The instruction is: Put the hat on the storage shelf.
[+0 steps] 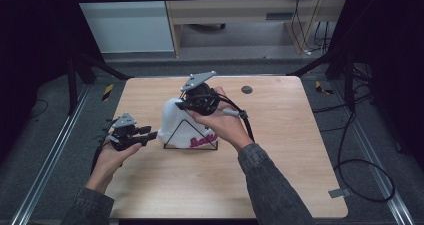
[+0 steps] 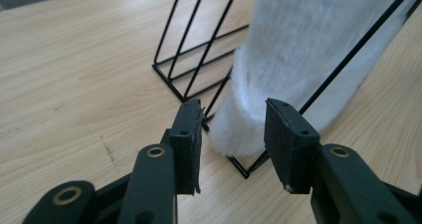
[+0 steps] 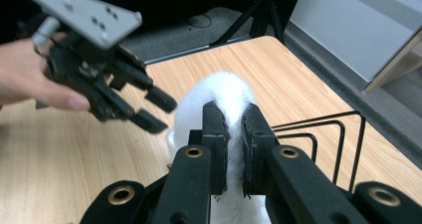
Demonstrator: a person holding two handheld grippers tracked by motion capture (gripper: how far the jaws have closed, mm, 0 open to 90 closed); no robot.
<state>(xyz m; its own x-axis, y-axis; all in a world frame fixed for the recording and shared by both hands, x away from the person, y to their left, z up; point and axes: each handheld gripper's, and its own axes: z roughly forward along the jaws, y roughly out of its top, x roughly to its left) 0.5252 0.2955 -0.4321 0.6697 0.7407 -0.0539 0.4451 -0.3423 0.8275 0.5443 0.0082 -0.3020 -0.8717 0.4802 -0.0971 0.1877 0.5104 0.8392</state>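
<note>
A white fluffy hat (image 1: 176, 122) with pink lettering on its band is draped over a black wire rack (image 1: 192, 140) on the wooden table. My right gripper (image 3: 233, 149) has a fold of its fuzzy crown pinched between nearly closed jaws. The hat's thick brim hangs just ahead of my left gripper (image 2: 233, 134), between its parted jaws, against the rack's base wires.

Both sleeves (image 1: 270, 185) are dark grey. Each gripper, left (image 1: 131, 136) and right (image 1: 200, 101), is black with a grey three-cornered plate (image 1: 198, 80), brass rings (image 3: 193, 152), and a black cable (image 1: 247, 125)
</note>
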